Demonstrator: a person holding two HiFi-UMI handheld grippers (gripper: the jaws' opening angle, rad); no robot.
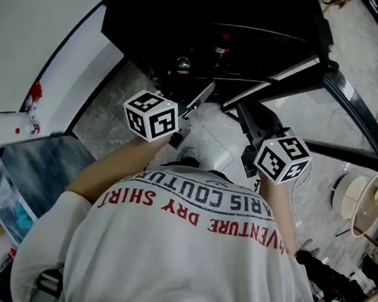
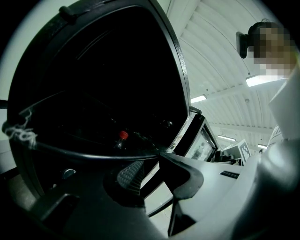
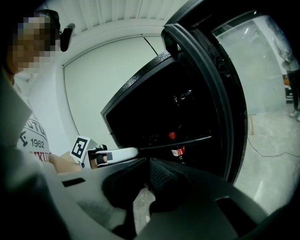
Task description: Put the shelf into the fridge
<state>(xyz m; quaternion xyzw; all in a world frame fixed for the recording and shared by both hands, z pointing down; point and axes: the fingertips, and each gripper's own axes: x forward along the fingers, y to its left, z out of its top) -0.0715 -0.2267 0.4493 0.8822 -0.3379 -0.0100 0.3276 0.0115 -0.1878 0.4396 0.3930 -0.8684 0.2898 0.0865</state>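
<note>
The black fridge (image 1: 212, 20) stands open in front of me, dark inside. The shelf shows as a thin dark rim (image 2: 84, 152) curving across the fridge mouth, and as a dark bar (image 3: 183, 143) in the right gripper view. My left gripper (image 1: 206, 91) reaches to the fridge mouth; its jaws (image 2: 152, 161) close on the rim's end. My right gripper (image 1: 245, 109) comes in beside it, its jaws (image 3: 145, 164) shut on the same front edge. A red-capped bottle (image 3: 177, 149) stands inside, behind the rim.
The glass fridge door (image 1: 357, 120) hangs open to the right. A plastic drawer unit (image 1: 21, 181) stands at the left, a round white object (image 1: 360, 202) on the floor at the right. A bit of white string (image 2: 21, 133) clings to the rim's far end.
</note>
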